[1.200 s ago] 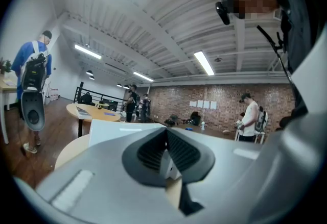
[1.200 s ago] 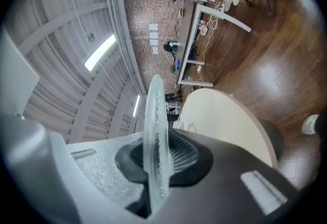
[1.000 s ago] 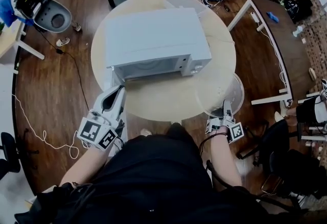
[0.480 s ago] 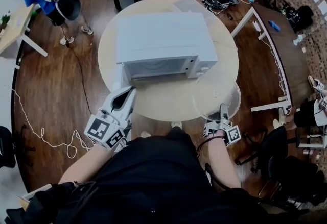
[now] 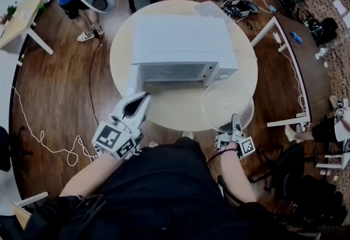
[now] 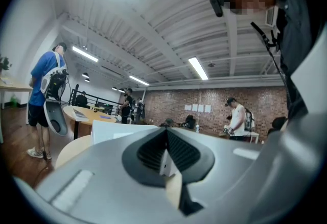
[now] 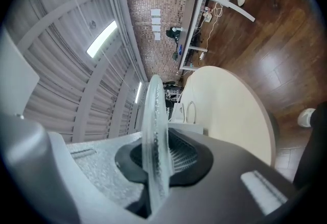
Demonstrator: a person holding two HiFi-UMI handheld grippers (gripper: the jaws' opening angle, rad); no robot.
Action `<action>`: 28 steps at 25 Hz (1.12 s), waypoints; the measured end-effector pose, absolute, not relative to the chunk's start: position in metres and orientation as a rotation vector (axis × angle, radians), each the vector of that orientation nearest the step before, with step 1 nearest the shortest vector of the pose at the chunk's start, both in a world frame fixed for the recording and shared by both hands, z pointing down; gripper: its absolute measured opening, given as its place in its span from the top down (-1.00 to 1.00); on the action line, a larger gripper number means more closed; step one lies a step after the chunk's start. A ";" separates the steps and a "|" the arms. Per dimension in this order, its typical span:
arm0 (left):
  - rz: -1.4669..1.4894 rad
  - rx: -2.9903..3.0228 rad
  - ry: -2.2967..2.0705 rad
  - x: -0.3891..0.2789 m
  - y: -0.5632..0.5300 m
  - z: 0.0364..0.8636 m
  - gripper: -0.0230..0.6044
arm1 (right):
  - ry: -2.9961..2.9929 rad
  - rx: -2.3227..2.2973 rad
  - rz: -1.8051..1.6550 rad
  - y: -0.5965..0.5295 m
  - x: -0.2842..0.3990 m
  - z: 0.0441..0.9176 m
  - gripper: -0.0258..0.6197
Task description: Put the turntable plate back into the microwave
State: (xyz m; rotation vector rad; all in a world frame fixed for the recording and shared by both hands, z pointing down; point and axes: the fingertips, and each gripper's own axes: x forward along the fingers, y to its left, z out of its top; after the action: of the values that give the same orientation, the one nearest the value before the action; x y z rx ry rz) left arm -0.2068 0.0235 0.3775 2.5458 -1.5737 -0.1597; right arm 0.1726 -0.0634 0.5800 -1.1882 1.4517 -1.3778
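**Glass plate in my right jaws, not yet at the oven mouth**

My right gripper (image 5: 235,121) is clamped on the near rim of the turntable plate (image 5: 227,103). In the right gripper view the clear rim (image 7: 155,136) runs straight through the dark pads, which are pressed on both faces. From the head view the plate lies flat, out over the right front part of the round table (image 5: 180,110). Its far rim is near the right front corner of the microwave (image 5: 183,42), so it is to the right of the cavity opening (image 5: 172,72), not in front of it.

My left gripper (image 5: 141,101) sits at the oven's left front corner. Its jaws are drawn in on a thin white edge (image 6: 164,163), which I take for the free edge of the open door (image 5: 134,85), though the view is tight.

I judge this to be the carry, with insertion not begun. Next I must bring the plate across to face the opening, keep it level so it clears the frame, slide it in, and release only once it has settled. I cannot see the cavity floor from here, so I will have to feel for the seat.
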 end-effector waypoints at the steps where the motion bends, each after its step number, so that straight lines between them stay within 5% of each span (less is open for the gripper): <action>1: -0.158 2.549 -1.574 -0.206 0.024 0.377 0.92 | 1.452 -1.184 -1.386 -0.063 0.170 0.581 0.83; 28: -0.192 2.498 -1.618 -0.233 0.040 0.374 0.92 | 1.629 -1.011 -1.537 -0.040 0.079 0.581 0.83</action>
State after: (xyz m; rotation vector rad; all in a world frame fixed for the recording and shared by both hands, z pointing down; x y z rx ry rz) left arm -0.2328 0.0395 0.3744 2.4977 -1.6183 -0.1924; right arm 0.0787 -0.0404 0.5808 -1.0113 1.6290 -1.5375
